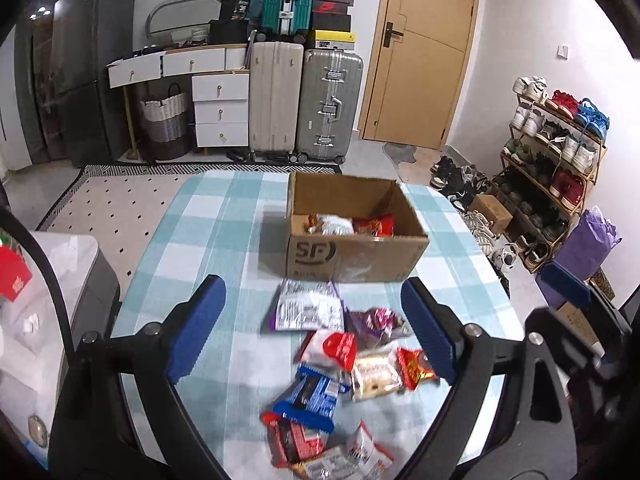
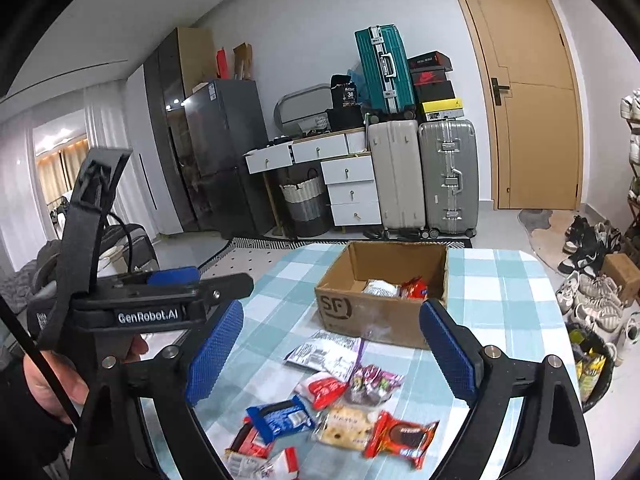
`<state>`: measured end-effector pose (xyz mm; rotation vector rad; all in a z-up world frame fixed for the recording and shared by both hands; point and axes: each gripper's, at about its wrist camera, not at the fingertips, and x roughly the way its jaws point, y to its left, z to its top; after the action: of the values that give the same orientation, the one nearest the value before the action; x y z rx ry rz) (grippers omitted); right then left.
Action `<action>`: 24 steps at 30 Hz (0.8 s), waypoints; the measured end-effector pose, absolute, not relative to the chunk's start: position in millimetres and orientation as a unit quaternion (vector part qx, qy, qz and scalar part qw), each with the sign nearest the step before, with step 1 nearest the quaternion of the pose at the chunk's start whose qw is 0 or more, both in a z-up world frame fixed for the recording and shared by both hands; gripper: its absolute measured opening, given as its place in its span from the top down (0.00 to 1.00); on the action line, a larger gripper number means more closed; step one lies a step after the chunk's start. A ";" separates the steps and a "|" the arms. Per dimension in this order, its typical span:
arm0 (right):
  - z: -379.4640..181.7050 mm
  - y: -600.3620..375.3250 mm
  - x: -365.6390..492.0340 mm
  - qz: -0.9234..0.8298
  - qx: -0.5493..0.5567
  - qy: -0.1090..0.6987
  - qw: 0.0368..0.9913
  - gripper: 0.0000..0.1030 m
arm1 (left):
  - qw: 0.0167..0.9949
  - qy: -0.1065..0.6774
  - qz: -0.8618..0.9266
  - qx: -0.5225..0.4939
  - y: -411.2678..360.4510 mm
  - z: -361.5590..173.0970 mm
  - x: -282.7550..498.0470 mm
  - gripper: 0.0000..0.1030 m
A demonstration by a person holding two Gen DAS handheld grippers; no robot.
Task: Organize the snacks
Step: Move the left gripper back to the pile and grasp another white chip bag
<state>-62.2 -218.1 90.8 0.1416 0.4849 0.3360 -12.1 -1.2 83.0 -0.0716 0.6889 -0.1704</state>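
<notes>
Left gripper point(image 1: 314, 328) spread wide, nothing between the pads, hovering over the loose snacks on the near side of the cardboard box point(image 1: 356, 258). Right gripper point(image 2: 330, 356) likewise spread and empty, same near side of the box, aimed at the same heap. Left gripper's body also visible in the right wrist view, off to the box's left, gripped by a hand point(image 2: 60, 372). Box open-topped, standing on the blue checked tablecloth point(image 1: 224, 216), with at least two packets already inside: a white-and-orange packet point(image 1: 330, 224) and a red packet point(image 1: 376, 224) side by side on the box floor. Still outside, all on the near side of the box: a purple-and-white packet point(image 1: 306, 308) closest to the box wall, a dark purple candy bag point(image 1: 378, 320) just behind it, then a red-and-white packet point(image 1: 334, 348), a pale cracker pack point(image 1: 376, 372), a red biscuit packet point(image 1: 416, 368), a blue biscuit packet point(image 1: 312, 396), and more red and white wrappers at the bottom edge, blurred, count unclear. Judged early to mid task: small part boxed, most of the pile left. Likely next: pick from the heap, nearest the box first.
</notes>
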 end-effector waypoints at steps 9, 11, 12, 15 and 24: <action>59.4 -230.0 -93.0 0.160 0.082 0.242 0.953 0.11 | 0.942 0.319 -0.094 -0.051 31.5 54.4 -58.5 0.14; 54.7 -232.0 -99.4 0.161 0.076 0.240 0.954 0.11 | 0.944 0.311 -0.095 -0.053 37.9 52.1 -70.4 0.14; 52.4 -233.4 -101.4 0.161 0.074 0.241 0.954 0.09 | 0.945 0.308 -0.097 -0.049 39.8 50.3 -76.6 0.14; 40.5 -234.5 -107.1 0.156 0.072 0.249 0.953 0.02 | 0.947 0.302 -0.105 -0.038 37.3 38.8 -96.0 0.03; -11.2 -238.6 -100.6 0.159 0.073 0.314 0.933 0.02 | 0.926 0.350 -0.142 -0.020 11.9 -25.2 -141.3 0.02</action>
<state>-100.6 -238.6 -11.2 0.1500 0.6433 0.3262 -141.3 11.9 -25.2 -0.0402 0.7187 -0.2903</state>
